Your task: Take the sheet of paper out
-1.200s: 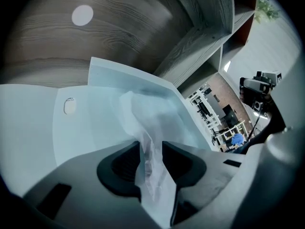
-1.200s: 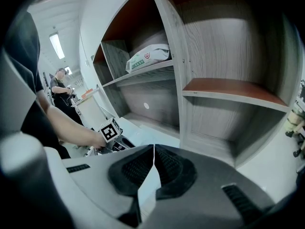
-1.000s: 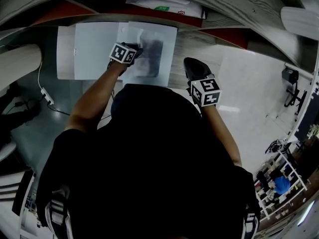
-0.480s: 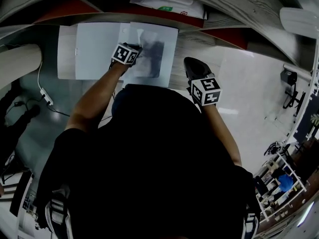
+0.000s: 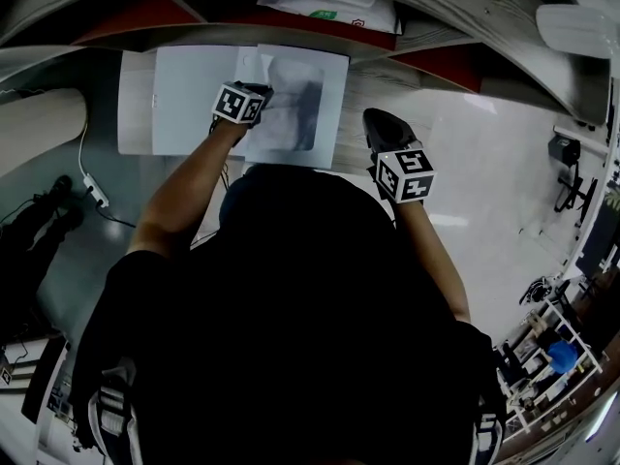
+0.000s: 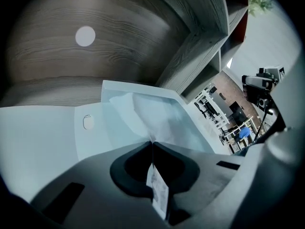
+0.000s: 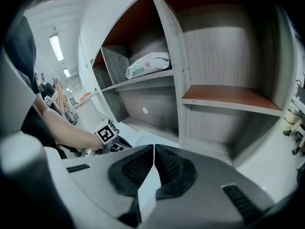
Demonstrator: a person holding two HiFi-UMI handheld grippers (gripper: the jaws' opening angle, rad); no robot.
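Observation:
A pale translucent folder (image 5: 179,105) with a snap button (image 6: 88,123) lies in the bottom compartment of a grey wooden shelf unit (image 5: 436,42). The sheet of paper (image 5: 300,114) sticks out of its right side. My left gripper (image 5: 263,93) is at the sheet's left edge. In the left gripper view its jaws are closing and pinch the lifted edge of the sheet of paper (image 6: 157,118). My right gripper (image 5: 380,124) hovers to the right of the sheet, above the floor. It is shut, with nothing of the task between its jaws (image 7: 153,147).
A white bag (image 7: 147,65) lies on an upper shelf. An open compartment with a red-brown shelf board (image 7: 228,97) is to the right. A cable with a power strip (image 5: 92,187) runs along the floor at the left. Racks and equipment (image 5: 552,342) stand at the far right.
The left gripper has shifted slightly at the sheet's edge, and the sheet looks a little lifted and lighter. The right gripper has kept still.

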